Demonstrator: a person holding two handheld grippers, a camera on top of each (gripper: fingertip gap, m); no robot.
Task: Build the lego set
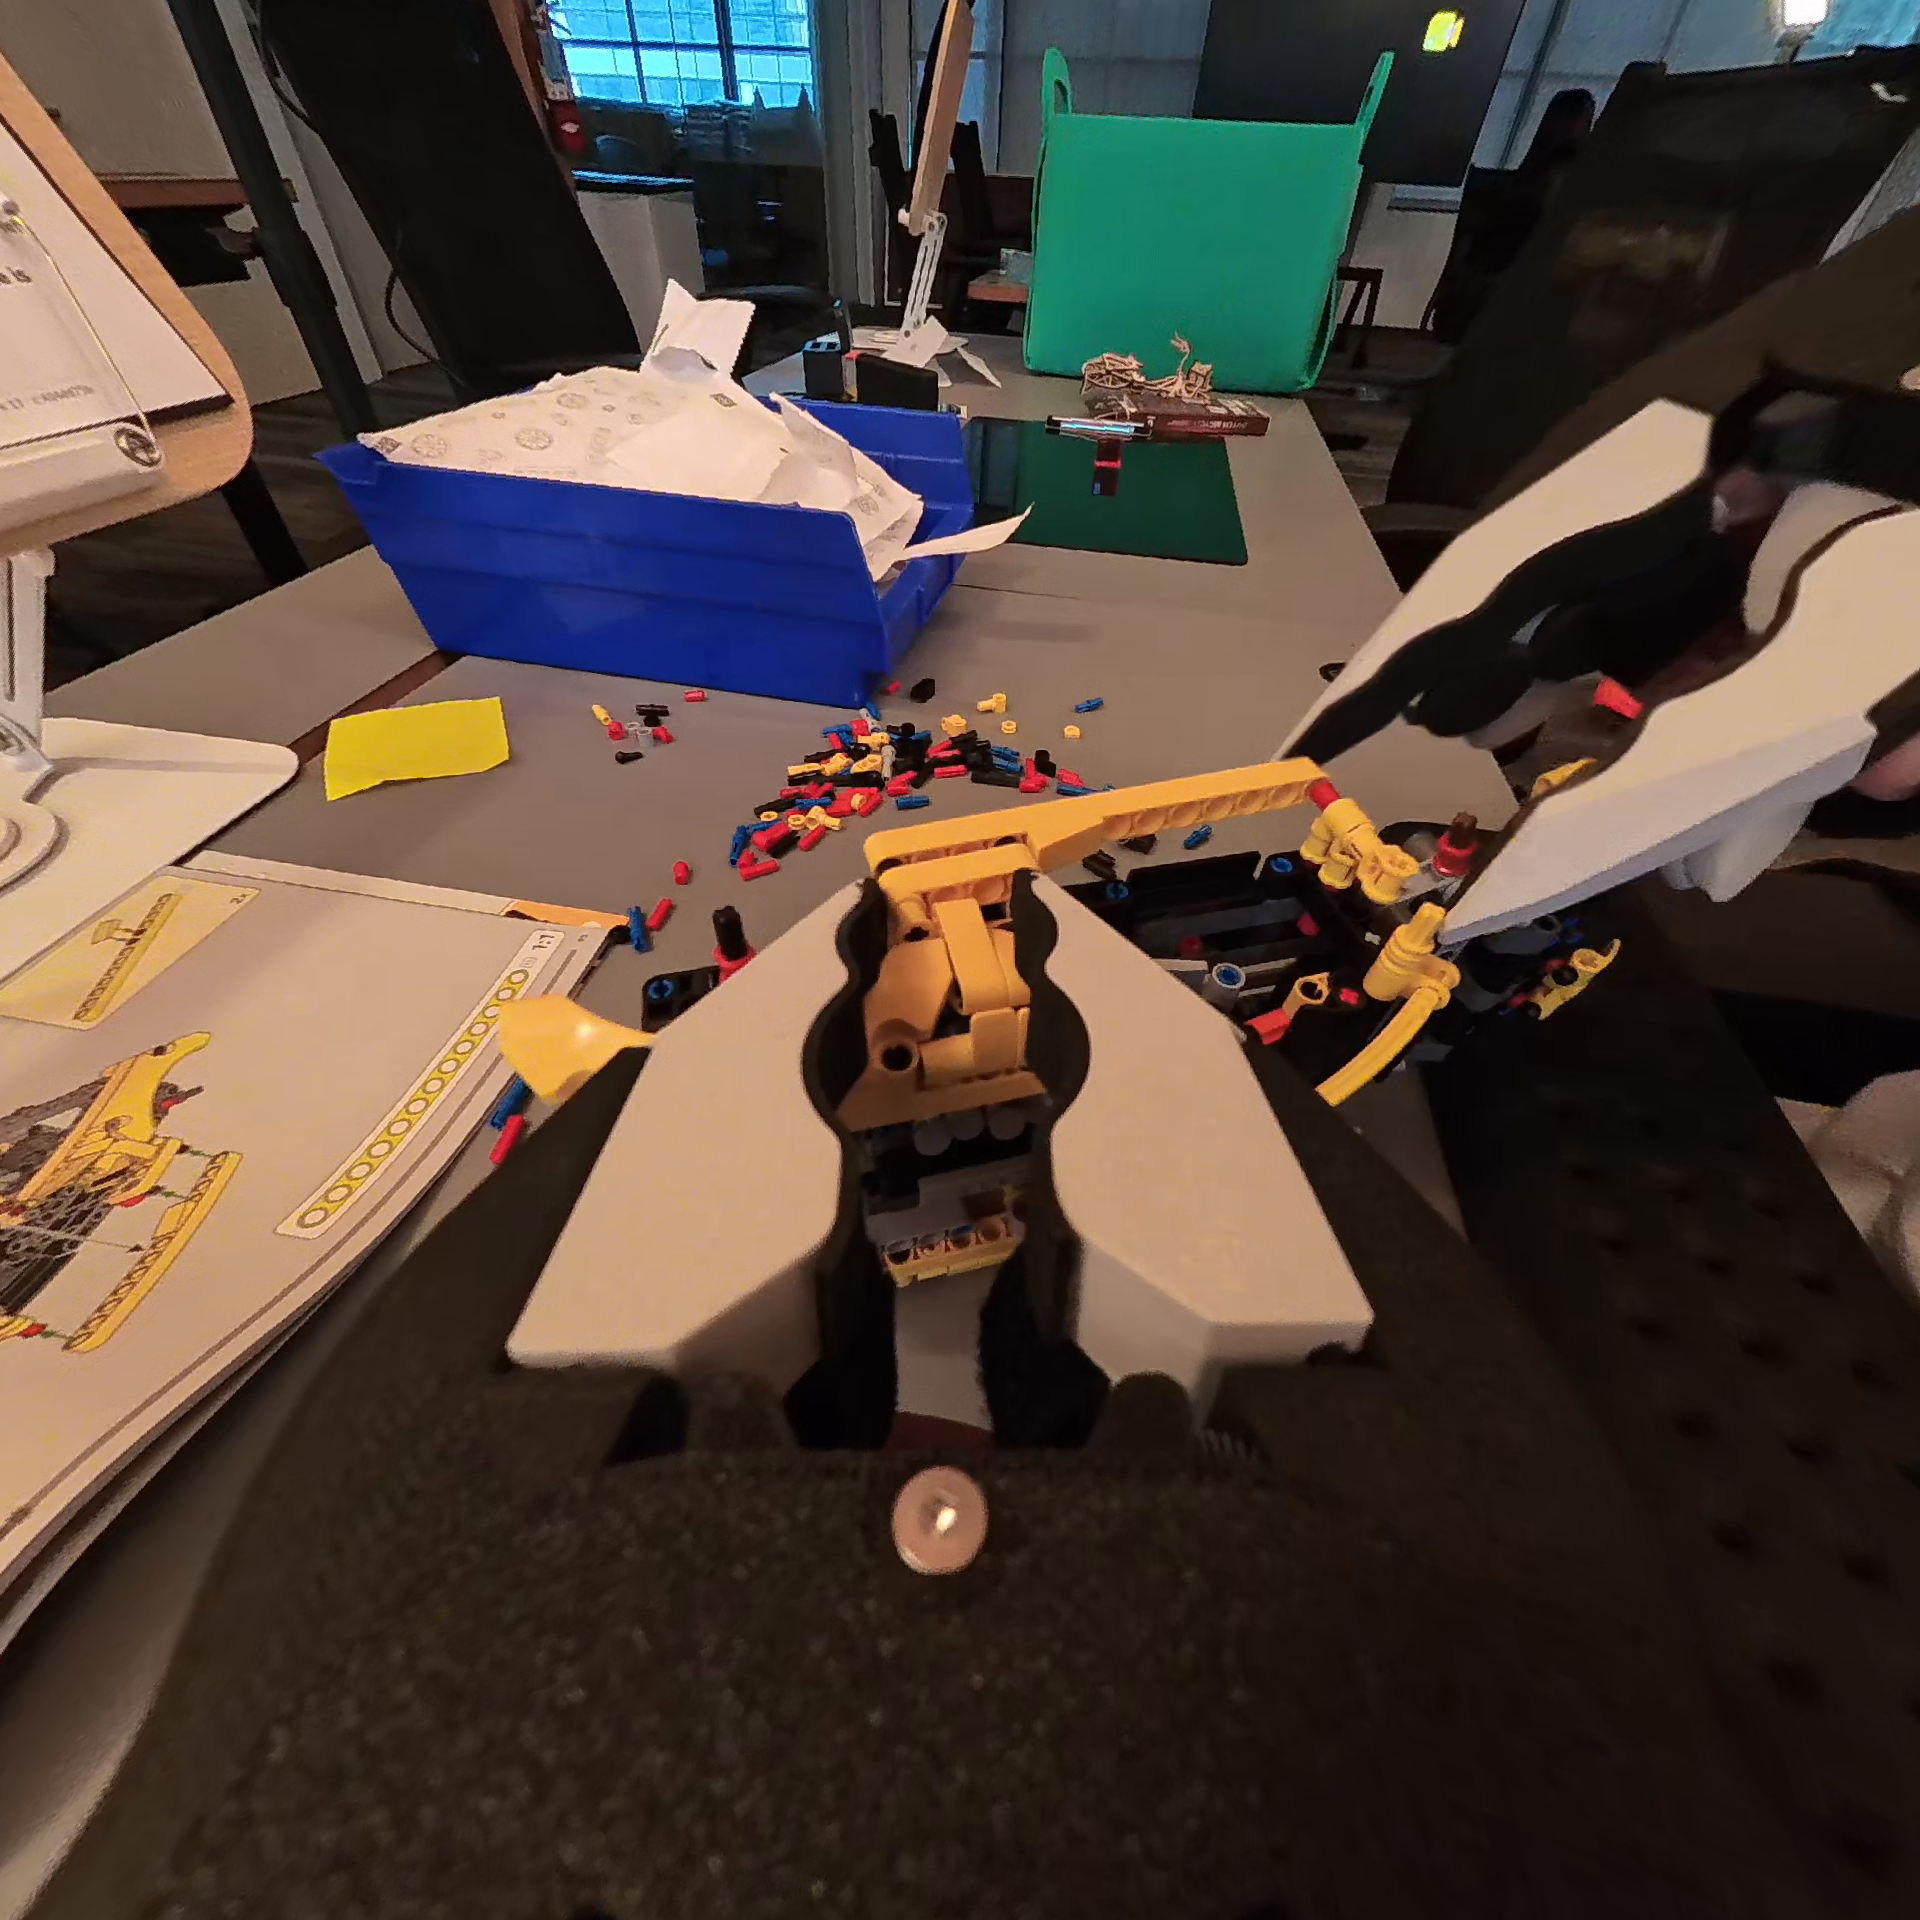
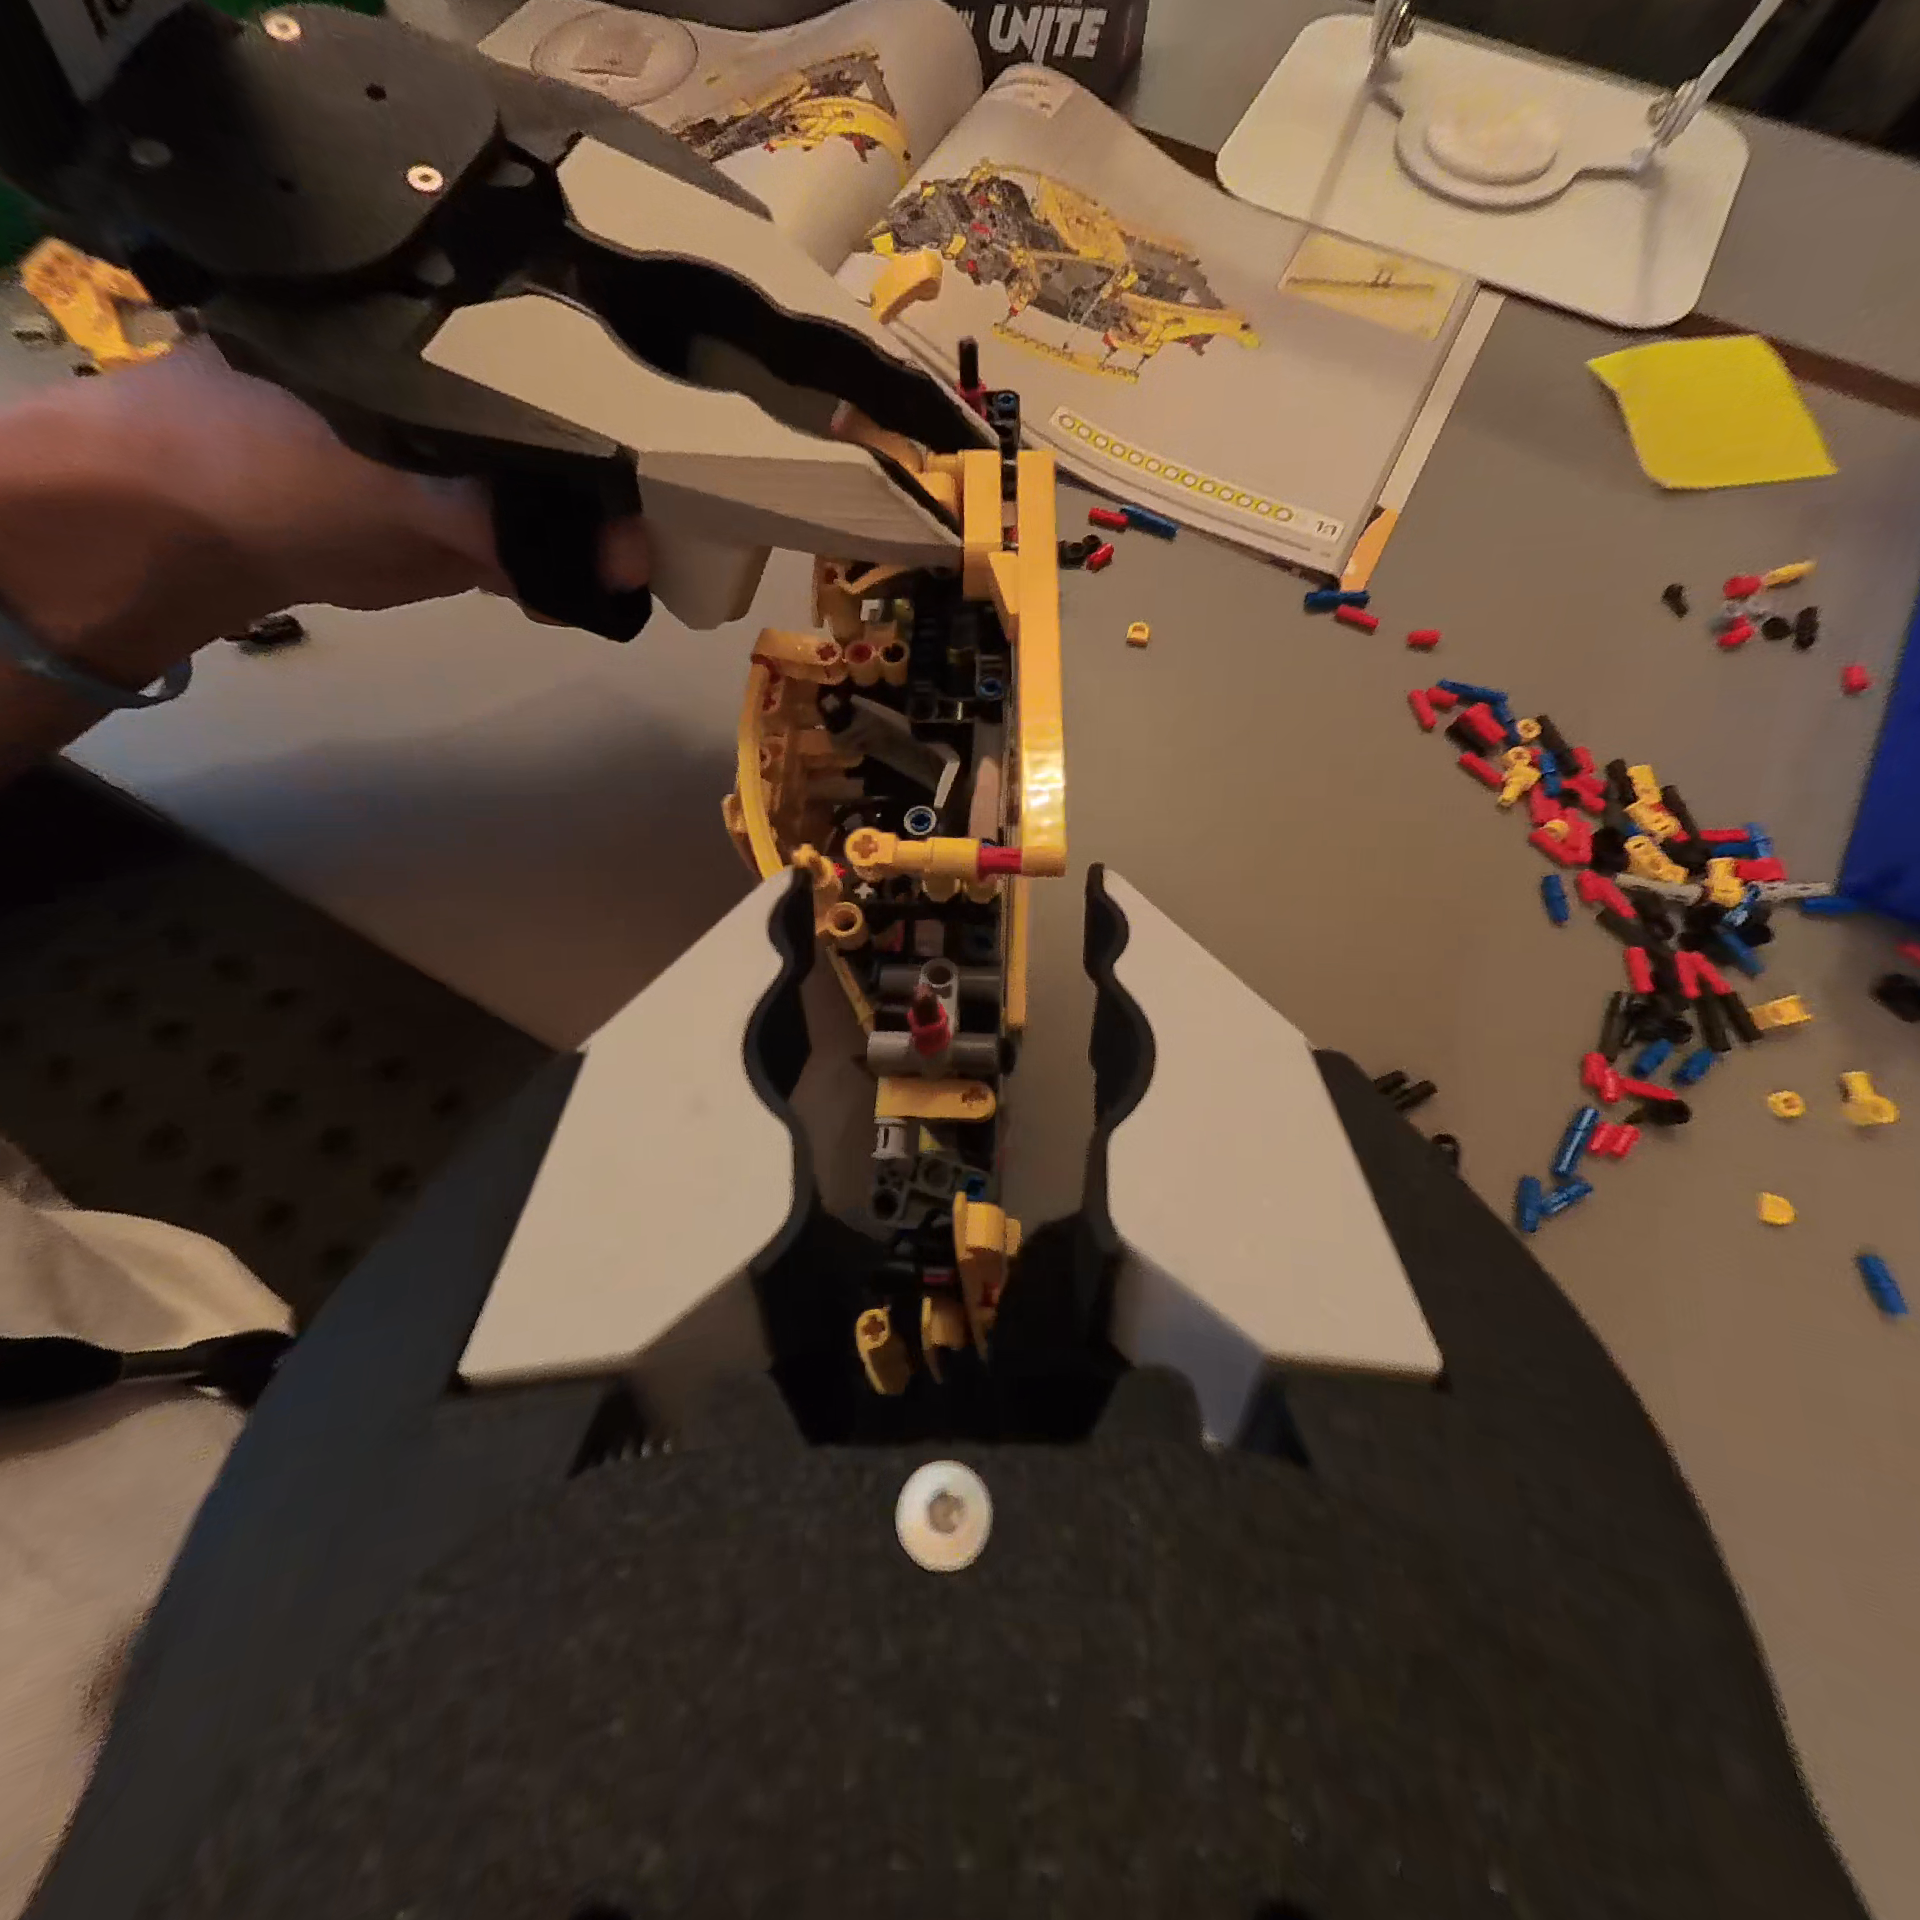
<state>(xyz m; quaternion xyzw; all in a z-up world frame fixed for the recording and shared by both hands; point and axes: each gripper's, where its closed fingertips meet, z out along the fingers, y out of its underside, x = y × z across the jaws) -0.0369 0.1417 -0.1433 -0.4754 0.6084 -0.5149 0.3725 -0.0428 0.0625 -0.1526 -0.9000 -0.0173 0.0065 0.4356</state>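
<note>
A half-built yellow and black lego model (image 1: pixel 1195 810) lies on the grey table. My left gripper (image 1: pixel 945 894) is shut on the model's near yellow end. My right gripper (image 1: pixel 1371 842) is open around the model's other end, by the yellow connectors. In the right wrist view the model (image 2: pixel 1039 748) runs lengthwise between my right gripper's (image 2: pixel 945 883) open jaws, with a gap on the right side. My left gripper (image 2: pixel 951 499) clamps the far end, held by a hand. Loose red, blue, black and yellow pins (image 1: pixel 883 769) lie scattered beyond the model.
An open instruction booklet (image 1: pixel 312 1039) lies at the left with a yellow curved piece (image 1: pixel 561 1039) on it. A blue bin (image 1: pixel 644 592) of paper bags stands behind the pins. A yellow note (image 1: pixel 416 743), a white stand base (image 2: pixel 1486 156) and a green bag (image 1: pixel 1184 218) are farther off. Across from one pair of fingers to the other is roughly 9 cm.
</note>
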